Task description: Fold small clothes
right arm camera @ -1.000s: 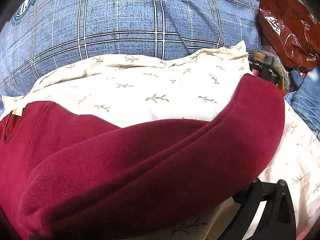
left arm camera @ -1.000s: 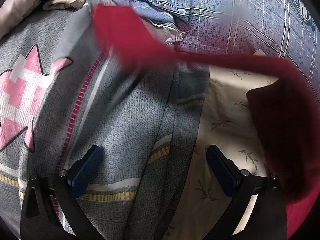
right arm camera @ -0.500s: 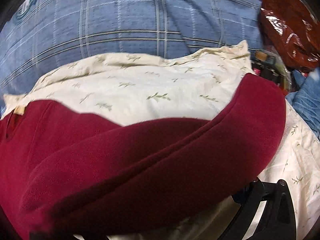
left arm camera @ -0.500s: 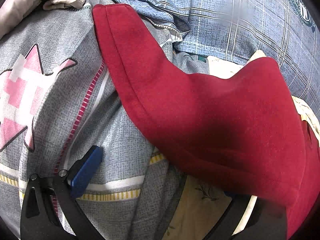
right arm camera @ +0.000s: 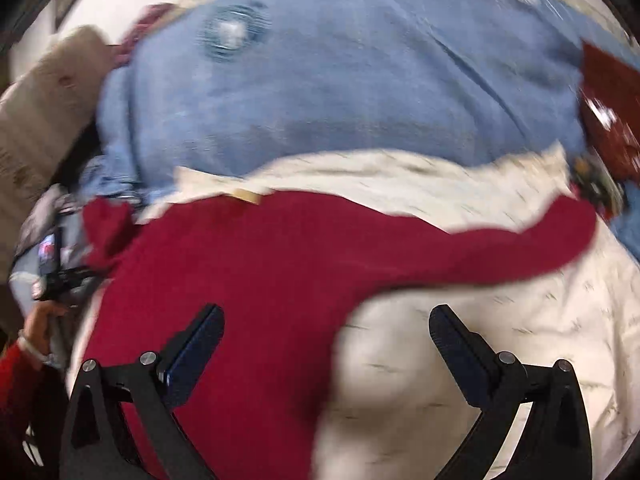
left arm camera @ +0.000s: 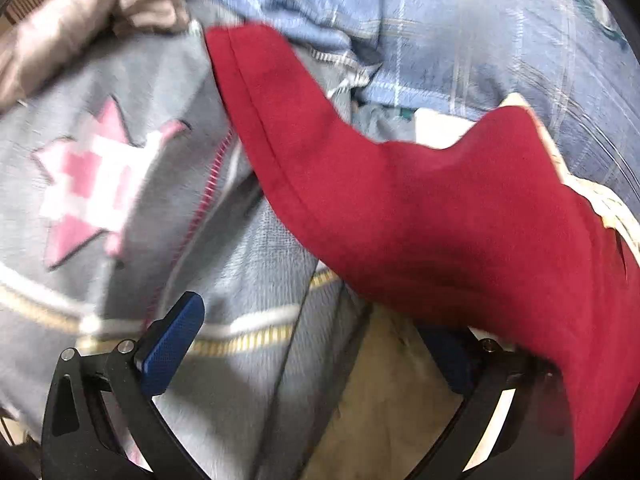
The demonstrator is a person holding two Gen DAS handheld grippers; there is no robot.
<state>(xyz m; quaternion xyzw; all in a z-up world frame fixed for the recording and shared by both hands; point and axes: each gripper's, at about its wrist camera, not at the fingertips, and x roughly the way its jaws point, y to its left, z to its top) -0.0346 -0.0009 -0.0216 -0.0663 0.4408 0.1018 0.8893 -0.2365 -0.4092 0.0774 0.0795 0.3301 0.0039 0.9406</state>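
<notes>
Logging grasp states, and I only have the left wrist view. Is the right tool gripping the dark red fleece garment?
Observer: No. The right tool is open with nothing clamped. One finger hovers over the dark red fleece garment, the other over bedding.
Operator: Is a sleeve laid out on that side?
Observer: Yes, one sleeve stretches rightward across the cream leaf-print sheet.
Operator: Any label showing?
Observer: A small tan label sits at the garment's far edge.
</notes>
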